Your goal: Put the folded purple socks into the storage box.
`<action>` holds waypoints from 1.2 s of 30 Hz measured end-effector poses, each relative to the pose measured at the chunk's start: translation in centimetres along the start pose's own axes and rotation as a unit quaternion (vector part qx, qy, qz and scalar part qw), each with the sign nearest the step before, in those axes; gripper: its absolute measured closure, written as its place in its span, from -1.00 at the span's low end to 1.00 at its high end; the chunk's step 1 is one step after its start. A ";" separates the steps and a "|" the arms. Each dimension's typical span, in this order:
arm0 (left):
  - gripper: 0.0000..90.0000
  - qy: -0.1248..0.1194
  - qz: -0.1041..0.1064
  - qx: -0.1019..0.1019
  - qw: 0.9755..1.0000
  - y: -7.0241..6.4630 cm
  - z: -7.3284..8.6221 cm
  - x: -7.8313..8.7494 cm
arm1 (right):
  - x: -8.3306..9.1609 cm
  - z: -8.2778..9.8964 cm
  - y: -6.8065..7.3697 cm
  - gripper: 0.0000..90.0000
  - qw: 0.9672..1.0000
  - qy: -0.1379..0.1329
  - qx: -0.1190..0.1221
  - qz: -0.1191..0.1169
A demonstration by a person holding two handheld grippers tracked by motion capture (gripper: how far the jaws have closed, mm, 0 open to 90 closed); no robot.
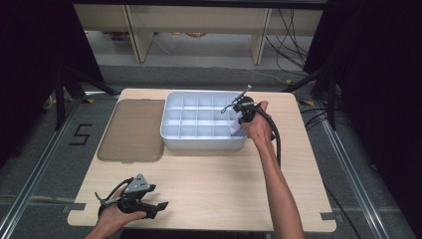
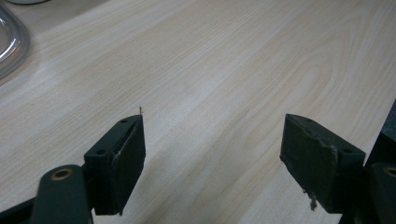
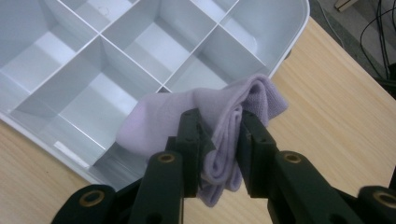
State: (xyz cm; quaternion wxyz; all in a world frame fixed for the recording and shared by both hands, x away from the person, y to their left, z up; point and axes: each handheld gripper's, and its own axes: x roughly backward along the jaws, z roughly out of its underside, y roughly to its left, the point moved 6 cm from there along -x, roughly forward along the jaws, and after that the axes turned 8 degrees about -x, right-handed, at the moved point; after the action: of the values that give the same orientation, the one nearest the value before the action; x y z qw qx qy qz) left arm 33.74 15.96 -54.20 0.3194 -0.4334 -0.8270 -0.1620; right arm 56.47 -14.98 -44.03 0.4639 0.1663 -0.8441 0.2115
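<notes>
A folded lilac sock (image 3: 224, 121) is pinched between the jaws of my right gripper (image 3: 227, 140), which is shut on it. It hangs over the near right corner of a white divided organizer tray (image 1: 171, 134), partly above a corner compartment; the lilac sock (image 1: 236, 130) peeks out under the right gripper (image 1: 242, 117) in the high view. My left gripper (image 1: 160, 208) rests low near the table's front left edge, held in a hand. The left gripper (image 2: 212, 149) stands open over bare wood with nothing between its jaws.
A flat translucent grey lid (image 1: 130, 130) lies left of the tray; its curved edge (image 2: 9, 42) shows in the left gripper view. The wooden table (image 1: 209, 184) has bare room in front of the tray. A cable (image 1: 276, 142) trails along the right forearm.
</notes>
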 end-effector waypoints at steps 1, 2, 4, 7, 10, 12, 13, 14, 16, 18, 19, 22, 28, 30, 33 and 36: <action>-0.51 0.000 0.000 -0.001 1.000 0.0 0.0 0.0 | -0.2 0.1 0.1 0.62 1.000 0.004 0.000 0.002; -0.51 -0.001 0.000 0.012 1.000 -0.1 0.0 -0.1 | -0.4 0.1 0.1 0.62 1.000 0.005 0.005 0.009; -0.51 -0.001 -0.004 0.005 1.000 0.0 0.0 0.0 | -0.5 0.1 0.2 0.62 1.000 0.009 0.002 0.017; -0.51 -0.002 0.000 0.013 1.000 -0.1 0.0 0.0 | -0.7 0.0 0.2 0.62 1.000 0.011 0.006 0.015; -0.51 0.000 0.000 0.002 1.000 0.0 0.0 0.0 | -0.8 0.1 0.2 0.62 1.000 0.015 0.010 0.017; -0.51 0.001 0.001 0.001 1.000 -0.1 0.0 0.0 | -0.9 0.2 0.2 0.62 0.999 0.018 0.015 0.028; -0.51 0.001 0.001 0.001 1.000 -0.1 0.0 0.0 | -1.0 0.2 0.2 0.62 0.999 0.018 0.014 0.031; -0.51 0.001 0.000 0.001 1.000 0.0 0.0 0.0 | -1.1 0.2 0.1 0.62 0.999 0.014 0.019 0.033; -0.51 0.001 0.000 0.000 1.000 0.0 0.0 0.0 | -1.2 0.3 0.4 0.62 0.999 0.020 0.014 0.029; -0.51 0.002 -0.003 0.005 1.000 0.0 0.1 -0.1 | -1.5 0.4 0.5 0.62 0.999 0.021 0.024 0.028; -0.51 0.002 0.001 0.013 1.000 -0.1 0.1 -0.1 | -1.6 0.5 0.6 0.61 0.999 0.021 0.029 0.028; -0.51 -0.001 0.001 0.008 1.000 -0.1 0.0 -0.1 | -1.7 0.6 0.7 0.61 0.999 0.021 0.037 0.029; -0.51 0.005 0.003 0.006 1.000 -0.2 0.1 -0.1 | -2.0 0.7 1.0 0.61 0.999 0.023 0.041 0.021; -0.51 0.004 0.002 0.003 1.000 -0.2 0.0 -0.1 | -2.2 0.9 1.3 0.61 0.999 0.026 0.042 0.022; -0.51 0.002 0.000 0.007 1.000 -0.1 0.0 -0.1 | -2.8 1.1 1.8 0.59 0.998 0.029 0.047 0.014; -0.51 -0.002 0.002 0.010 1.000 -0.2 0.0 -0.2 | -3.5 1.5 2.1 0.55 0.999 0.029 0.045 0.005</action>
State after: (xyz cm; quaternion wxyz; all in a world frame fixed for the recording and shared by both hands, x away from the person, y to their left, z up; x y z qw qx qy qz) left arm 33.66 15.73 -54.28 0.3224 -0.4318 -0.8286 -0.1518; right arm 56.18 -13.61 -48.17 0.4791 0.1770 -0.8207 0.2562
